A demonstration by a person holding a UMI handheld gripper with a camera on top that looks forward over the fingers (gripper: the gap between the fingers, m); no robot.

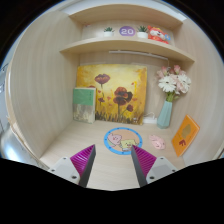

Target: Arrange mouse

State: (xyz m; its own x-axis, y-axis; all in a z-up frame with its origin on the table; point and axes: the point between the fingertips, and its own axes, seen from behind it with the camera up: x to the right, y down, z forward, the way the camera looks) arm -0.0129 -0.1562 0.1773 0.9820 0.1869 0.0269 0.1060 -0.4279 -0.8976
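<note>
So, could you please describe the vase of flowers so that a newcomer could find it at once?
Start at the large yellow flower painting leaning against the back wall under the shelves. To its right stands the vase, a slim pale blue one holding pink and white blooms. An orange card leans beside it, but only the vase holds flowers. It stands well beyond the open gripper.

Shelf trinkets [139, 33] too small to identify.

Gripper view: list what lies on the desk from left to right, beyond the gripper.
Small framed picture → large flower painting → round mat → vase of flowers → orange card. The open gripper holds nothing.
</note>
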